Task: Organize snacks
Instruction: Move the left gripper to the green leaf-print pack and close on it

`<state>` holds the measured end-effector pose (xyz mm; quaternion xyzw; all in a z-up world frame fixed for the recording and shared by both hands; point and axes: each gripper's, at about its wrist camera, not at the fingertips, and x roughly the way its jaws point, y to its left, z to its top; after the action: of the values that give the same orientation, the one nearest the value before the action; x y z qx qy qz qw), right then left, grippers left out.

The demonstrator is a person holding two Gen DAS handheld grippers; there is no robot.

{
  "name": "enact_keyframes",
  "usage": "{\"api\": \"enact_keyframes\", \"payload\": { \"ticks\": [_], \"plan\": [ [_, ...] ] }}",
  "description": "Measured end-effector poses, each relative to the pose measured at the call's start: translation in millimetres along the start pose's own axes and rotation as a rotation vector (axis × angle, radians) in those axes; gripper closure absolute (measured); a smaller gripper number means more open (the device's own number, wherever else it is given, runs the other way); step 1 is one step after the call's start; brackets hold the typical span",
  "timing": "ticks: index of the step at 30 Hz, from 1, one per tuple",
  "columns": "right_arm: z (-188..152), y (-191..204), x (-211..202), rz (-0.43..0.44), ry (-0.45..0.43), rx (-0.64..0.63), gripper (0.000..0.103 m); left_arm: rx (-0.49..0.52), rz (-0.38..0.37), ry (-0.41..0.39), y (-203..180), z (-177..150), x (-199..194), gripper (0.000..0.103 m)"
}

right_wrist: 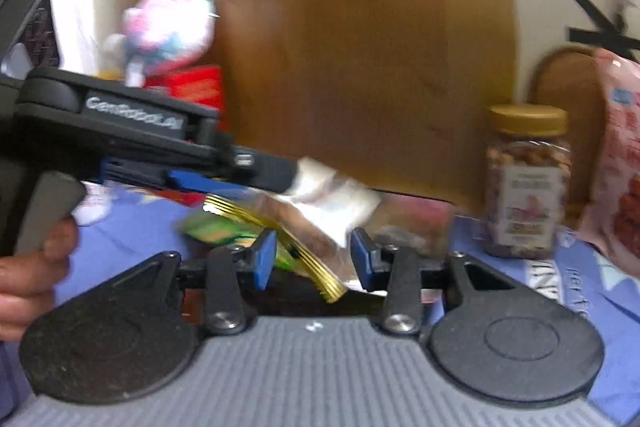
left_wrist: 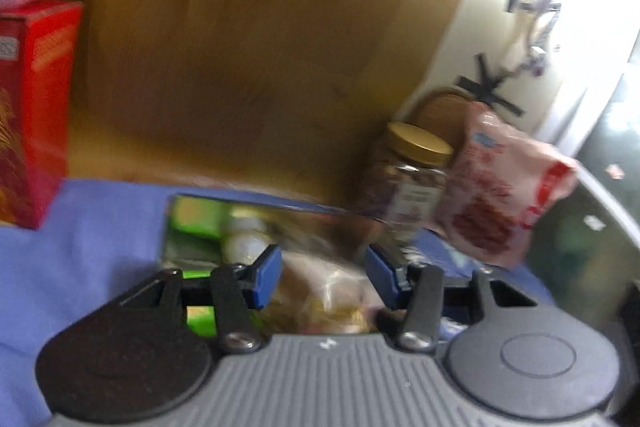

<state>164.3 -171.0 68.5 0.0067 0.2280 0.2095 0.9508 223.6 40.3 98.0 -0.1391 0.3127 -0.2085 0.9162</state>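
A crinkled clear snack bag [left_wrist: 324, 301] with a gold-striped edge lies between the blue pads of my left gripper [left_wrist: 324, 277], which looks shut on it. In the right wrist view the same bag [right_wrist: 338, 201] stretches from the left gripper [right_wrist: 290, 173] down to my right gripper [right_wrist: 314, 259], whose pads close on its gold edge. Green packets [left_wrist: 192, 219] and a white bottle [left_wrist: 244, 239] sit blurred beneath it. Both views are motion-blurred.
A nut jar with a gold lid [right_wrist: 528, 179] and a pink-red snack pouch [right_wrist: 620, 163] stand at the right. A red box [left_wrist: 36, 115] and a plush toy [right_wrist: 168, 23] are at the left. A wooden board [left_wrist: 248, 47] rises behind the purple-blue cloth [left_wrist: 80, 247]. A hand [right_wrist: 28, 279] holds the left gripper.
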Motion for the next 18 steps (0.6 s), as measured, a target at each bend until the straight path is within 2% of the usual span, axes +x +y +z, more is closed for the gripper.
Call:
{"api": "enact_keyframes", "payload": {
  "ticks": [3, 6, 8, 10, 13, 16, 18],
  "plan": [
    [-14, -21, -35, 0.031, -0.05, 0.12, 0.059, -0.015, -0.031, -0.041, 14, -9, -24, 0.057],
    [-42, -43, -69, 0.057, -0.046, 0.252, 0.059, -0.034, -0.039, -0.043, 23, -26, -45, 0.057],
    [-66, -50, -85, 0.067, -0.004, 0.338, 0.059, -0.043, -0.068, 0.0, 23, -46, -51, 0.057],
    [-91, -51, -98, 0.033, 0.028, 0.39, 0.059, -0.053, -0.1, 0.05, 20, -65, -52, 0.057],
    [-113, -61, -107, -0.001, 0.061, 0.478, 0.058, -0.096, -0.182, 0.168, 6, -100, -43, 0.057],
    [-114, -72, -103, 0.009, 0.038, 0.541, 0.058, -0.15, -0.244, 0.24, -5, -130, -40, 0.057],
    [-104, -74, -92, 0.008, 0.054, 0.506, 0.059, -0.17, -0.248, 0.265, -13, -142, -37, 0.057]
  ]
}}
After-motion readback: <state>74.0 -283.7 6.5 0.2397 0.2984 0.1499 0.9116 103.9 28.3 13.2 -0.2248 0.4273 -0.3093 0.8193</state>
